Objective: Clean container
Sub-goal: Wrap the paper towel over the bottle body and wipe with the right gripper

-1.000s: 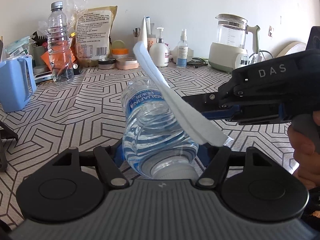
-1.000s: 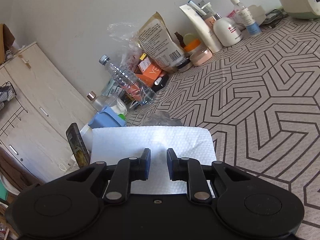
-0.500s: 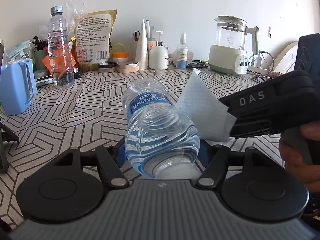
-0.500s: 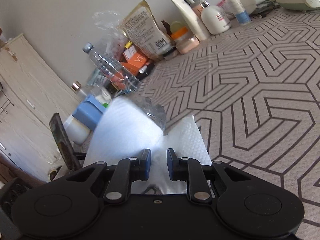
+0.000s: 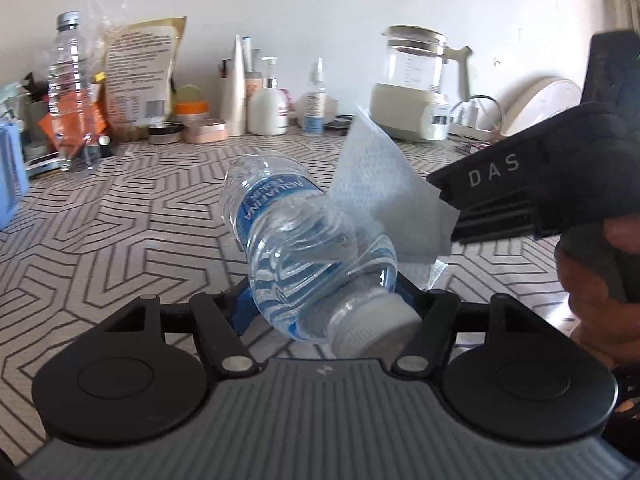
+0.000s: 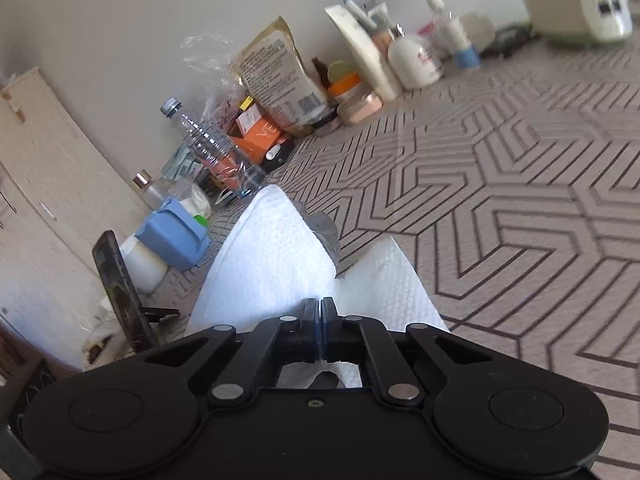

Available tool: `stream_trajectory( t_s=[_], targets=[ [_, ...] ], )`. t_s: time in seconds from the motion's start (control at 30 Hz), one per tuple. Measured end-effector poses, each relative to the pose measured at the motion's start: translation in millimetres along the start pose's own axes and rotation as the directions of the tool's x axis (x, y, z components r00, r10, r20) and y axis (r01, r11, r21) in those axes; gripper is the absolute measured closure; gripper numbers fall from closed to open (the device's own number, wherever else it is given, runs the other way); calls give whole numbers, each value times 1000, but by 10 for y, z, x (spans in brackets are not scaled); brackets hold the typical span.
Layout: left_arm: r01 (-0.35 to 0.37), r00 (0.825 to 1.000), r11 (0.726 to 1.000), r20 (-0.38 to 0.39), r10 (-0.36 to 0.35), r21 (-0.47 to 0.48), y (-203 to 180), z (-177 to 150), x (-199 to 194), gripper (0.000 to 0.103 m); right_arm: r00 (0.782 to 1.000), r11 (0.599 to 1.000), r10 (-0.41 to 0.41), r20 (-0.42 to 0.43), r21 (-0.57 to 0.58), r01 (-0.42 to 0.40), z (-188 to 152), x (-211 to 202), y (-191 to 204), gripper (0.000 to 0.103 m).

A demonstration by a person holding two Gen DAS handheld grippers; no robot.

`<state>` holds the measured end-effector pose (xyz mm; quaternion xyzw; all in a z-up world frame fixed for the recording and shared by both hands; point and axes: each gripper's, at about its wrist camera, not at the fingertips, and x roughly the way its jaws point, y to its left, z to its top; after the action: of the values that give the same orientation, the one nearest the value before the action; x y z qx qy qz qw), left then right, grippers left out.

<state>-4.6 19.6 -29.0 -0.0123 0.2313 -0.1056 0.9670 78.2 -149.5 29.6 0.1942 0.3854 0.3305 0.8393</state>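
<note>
My left gripper (image 5: pixel 324 300) is shut on a clear plastic water bottle (image 5: pixel 296 240) with a blue label, held near its white cap, base pointing away over the table. My right gripper (image 6: pixel 321 312) is shut on a white paper towel (image 6: pixel 276 264). In the left wrist view the right gripper (image 5: pixel 532 196) comes in from the right and presses the paper towel (image 5: pixel 384 196) against the bottle's right side. In the right wrist view the towel drapes over the bottle (image 6: pixel 324 232), which is mostly hidden.
The patterned table (image 5: pixel 120 220) carries clutter along the back wall: an upright empty bottle (image 5: pixel 70 92), a food bag (image 5: pixel 140 76), lotion bottles (image 5: pixel 266 100), a glass kettle (image 5: pixel 416 88) and a blue container (image 6: pixel 172 236). A phone on a stand (image 6: pixel 116 292) is at the left.
The right gripper's jaws closed fully on the paper towel and pushed it further onto the bottle's side. The bottle tilted so its cap swung right.
</note>
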Motion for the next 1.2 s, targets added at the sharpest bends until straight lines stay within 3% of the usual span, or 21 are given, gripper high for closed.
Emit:
stream_trajectory(
  t_s=[0.07,0.2,0.37,0.97,1.2],
  targets=[
    [-24,1000,999,-16,24,21,-25,17,12,36,1000,1000,-7,24,-21,8,2,-57,50,97],
    [-80,996,996,-32,81,27,-35,41,-13,37,997,998,55,51,-44,-53,13,-92,119,97],
    [-86,996,996,-35,87,8,9,46,-52,37,995,994,90,48,-63,-87,22,-67,164,97],
    [-86,996,996,-29,86,28,6,46,-52,35,1000,998,28,-4,-51,-28,-32,68,28,97],
    [-89,995,996,-34,91,31,13,31,-35,35,999,999,41,-22,-4,-41,-46,107,-13,97]
  ],
)
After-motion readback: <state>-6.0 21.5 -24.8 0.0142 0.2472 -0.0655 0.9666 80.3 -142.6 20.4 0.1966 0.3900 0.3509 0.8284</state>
